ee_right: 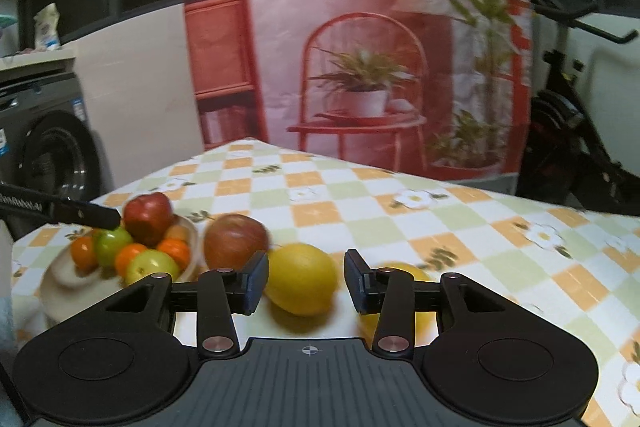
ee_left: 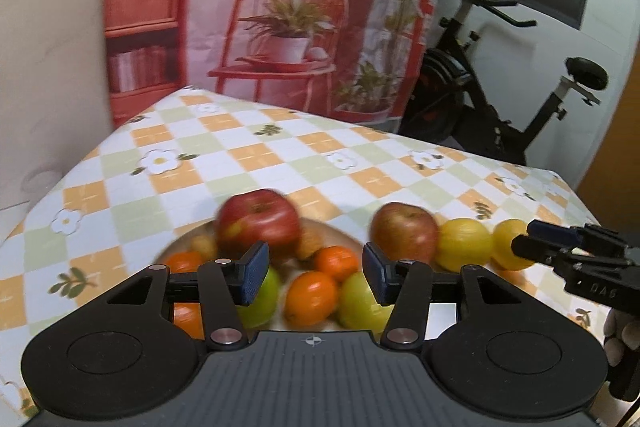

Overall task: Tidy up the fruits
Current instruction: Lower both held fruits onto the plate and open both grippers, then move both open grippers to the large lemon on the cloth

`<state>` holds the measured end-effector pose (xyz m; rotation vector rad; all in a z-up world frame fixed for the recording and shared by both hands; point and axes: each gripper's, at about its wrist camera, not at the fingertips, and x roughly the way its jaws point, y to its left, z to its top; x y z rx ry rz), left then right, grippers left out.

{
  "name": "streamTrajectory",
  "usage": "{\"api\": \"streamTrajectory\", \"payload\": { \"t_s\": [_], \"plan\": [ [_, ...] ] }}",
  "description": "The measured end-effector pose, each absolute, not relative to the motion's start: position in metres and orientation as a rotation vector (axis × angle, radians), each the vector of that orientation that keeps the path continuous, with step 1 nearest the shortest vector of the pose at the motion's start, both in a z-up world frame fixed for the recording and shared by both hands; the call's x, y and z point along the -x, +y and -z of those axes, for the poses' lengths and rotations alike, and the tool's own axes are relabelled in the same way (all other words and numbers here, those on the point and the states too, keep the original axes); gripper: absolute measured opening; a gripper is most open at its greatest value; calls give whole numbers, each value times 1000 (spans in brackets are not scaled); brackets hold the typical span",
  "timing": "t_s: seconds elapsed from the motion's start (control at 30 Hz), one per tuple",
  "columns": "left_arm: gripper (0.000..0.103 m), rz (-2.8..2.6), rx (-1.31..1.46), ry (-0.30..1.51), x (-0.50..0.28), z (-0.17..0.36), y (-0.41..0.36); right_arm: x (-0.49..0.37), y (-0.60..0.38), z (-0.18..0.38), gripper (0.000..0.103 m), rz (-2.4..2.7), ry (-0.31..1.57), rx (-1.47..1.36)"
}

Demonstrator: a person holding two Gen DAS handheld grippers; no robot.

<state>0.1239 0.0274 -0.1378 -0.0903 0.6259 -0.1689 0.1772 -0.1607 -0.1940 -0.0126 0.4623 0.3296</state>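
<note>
Left wrist view, my left tool spread empty over the fruit bowl, my right tool spread empty before a lemon on the desk.

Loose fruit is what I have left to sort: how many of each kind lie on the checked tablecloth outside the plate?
Round red apple: 1
Yellow oval lemons: 2
Total: 3
</note>
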Motion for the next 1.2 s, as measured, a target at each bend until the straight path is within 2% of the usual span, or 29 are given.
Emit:
{"api": "streamTrajectory", "payload": {
  "t_s": [0.3,0.4,0.5,0.8,1.2],
  "plan": [
    [54,262,50,622,-145,135,-21,-167,-200,208,45,-263,477,2],
    [54,279,48,620,-151,135,-31,-173,-203,211,52,-261,499,10],
    [54,290,44,617,-152,135,-36,-181,-201,214,53,-261,516,30],
    [54,288,59,642,-152,141,-28,-205,-189,226,50,-254,584,85],
    [54,317,69,640,-148,137,-29,-188,-194,222,49,-390,611,40]
  ]
}}
